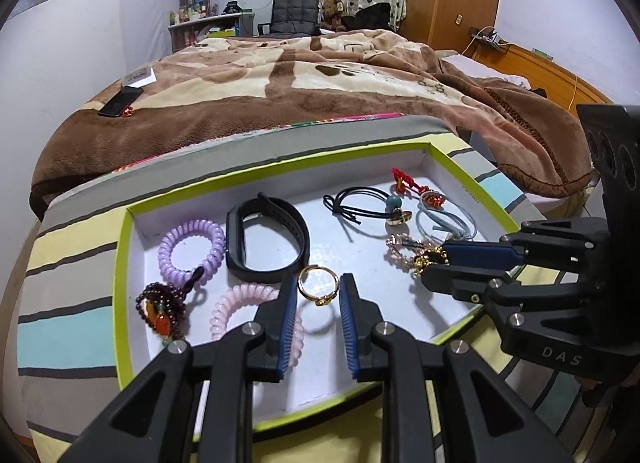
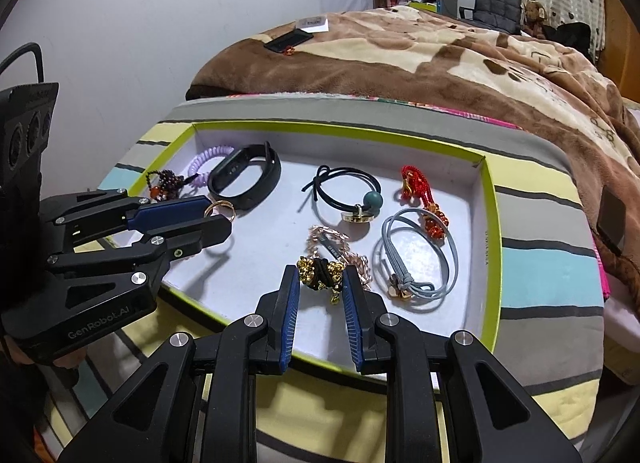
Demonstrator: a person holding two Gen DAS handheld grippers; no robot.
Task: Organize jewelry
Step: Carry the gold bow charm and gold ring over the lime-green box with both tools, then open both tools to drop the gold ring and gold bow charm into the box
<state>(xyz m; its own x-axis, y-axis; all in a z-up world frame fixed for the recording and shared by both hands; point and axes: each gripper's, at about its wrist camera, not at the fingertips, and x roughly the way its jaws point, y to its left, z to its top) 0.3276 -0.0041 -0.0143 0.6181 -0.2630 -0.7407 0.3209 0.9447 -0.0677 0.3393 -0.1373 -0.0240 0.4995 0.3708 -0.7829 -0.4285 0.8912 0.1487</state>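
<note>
— Gold is what I see first: a thin gold ring (image 1: pixel 318 286) lies on the white floor of the tray (image 1: pixel 124 263), exactly between the blue pads of the left gripper (image 1: pixel 318 291). Does the gripper hold it?

— No. Its jaws stand apart, one on each side of the ring, and I cannot tell if a pad touches it. In the right wrist view the left gripper (image 2: pixel 224 215) shows from the side, with the ring (image 2: pixel 221 209) at its tips.

— And the right gripper (image 2: pixel 322 283)?

— Open also. Its tips stand on both sides of a black and gold beaded piece (image 2: pixel 320 273), which lies on a rose-gold chain bracelet (image 2: pixel 332 243).

— What else is in the tray?

— A black wristband (image 1: pixel 266 239), a purple coil tie (image 1: pixel 192 249), a pink coil tie (image 1: pixel 244 311), a dark bead bracelet (image 1: pixel 160 303), a black hair tie (image 2: pixel 346 193) with a green bead, a grey hair tie (image 2: pixel 416 259) and a red knotted cord (image 2: pixel 416 183). The tray rests on a striped surface (image 1: pixel 64 335), beside a brown blanket (image 1: pixel 280 91).
</note>
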